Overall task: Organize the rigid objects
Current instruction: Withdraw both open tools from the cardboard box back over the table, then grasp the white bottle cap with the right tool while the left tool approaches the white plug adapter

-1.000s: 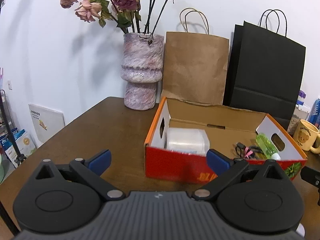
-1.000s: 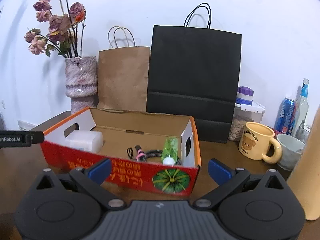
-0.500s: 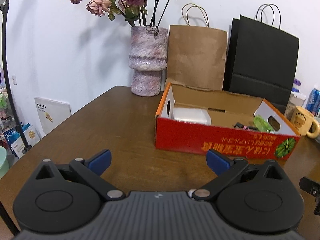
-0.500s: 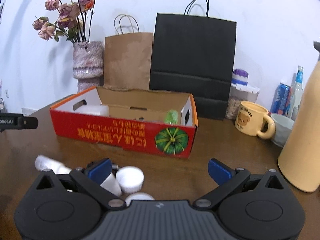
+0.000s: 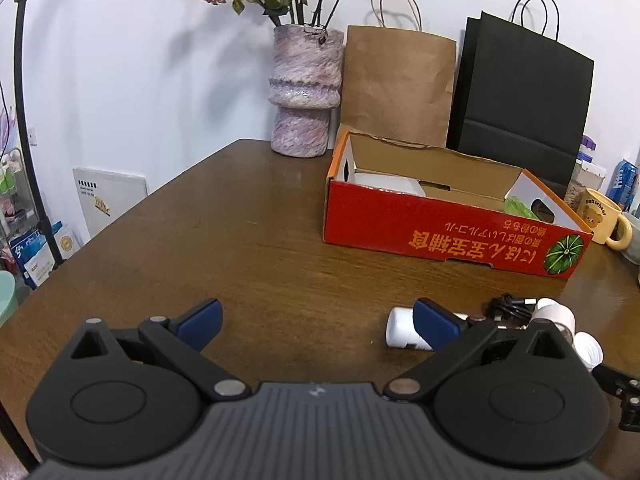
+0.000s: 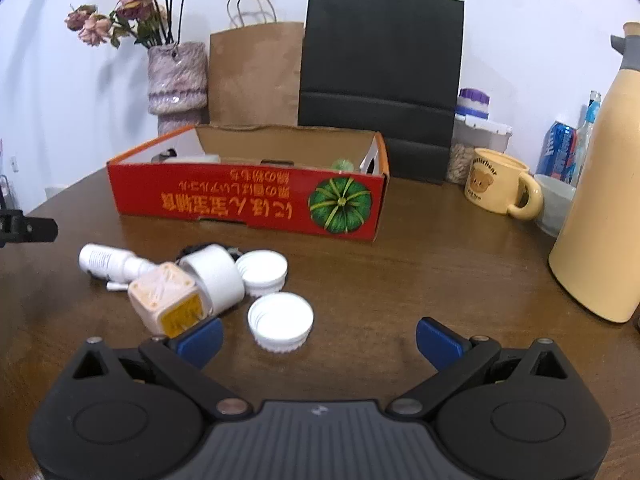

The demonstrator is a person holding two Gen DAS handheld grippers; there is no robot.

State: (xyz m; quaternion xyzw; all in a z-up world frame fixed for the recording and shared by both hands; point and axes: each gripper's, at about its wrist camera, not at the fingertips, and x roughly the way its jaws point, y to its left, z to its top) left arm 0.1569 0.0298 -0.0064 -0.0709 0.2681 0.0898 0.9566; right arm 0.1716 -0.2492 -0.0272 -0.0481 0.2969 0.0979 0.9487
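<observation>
Both grippers hover above the brown surface [image 6: 420, 264] with fingers spread wide, holding nothing: the left gripper [image 5: 316, 322] and the right gripper [image 6: 318, 338]. A white bottle [image 6: 106, 260], a peach jar [image 6: 168, 300], and two white caps [image 6: 262, 270] lie clustered on the surface in front of the red box [image 6: 248, 200], just beyond the right gripper's left finger [image 6: 200, 340].

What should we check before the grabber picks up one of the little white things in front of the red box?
1. Right gripper open and empty: ok.
2. Left gripper open and empty: ok.
3. Nearest white cap lies apart from the others, easy to reach: ok.
4. Red box open on top, with bare floor inside: ok.
5. Small white bottle lies free of the black cable: cannot tell.
6. Yellow mug and tall cream jug stand clear of the path: ok.
</observation>
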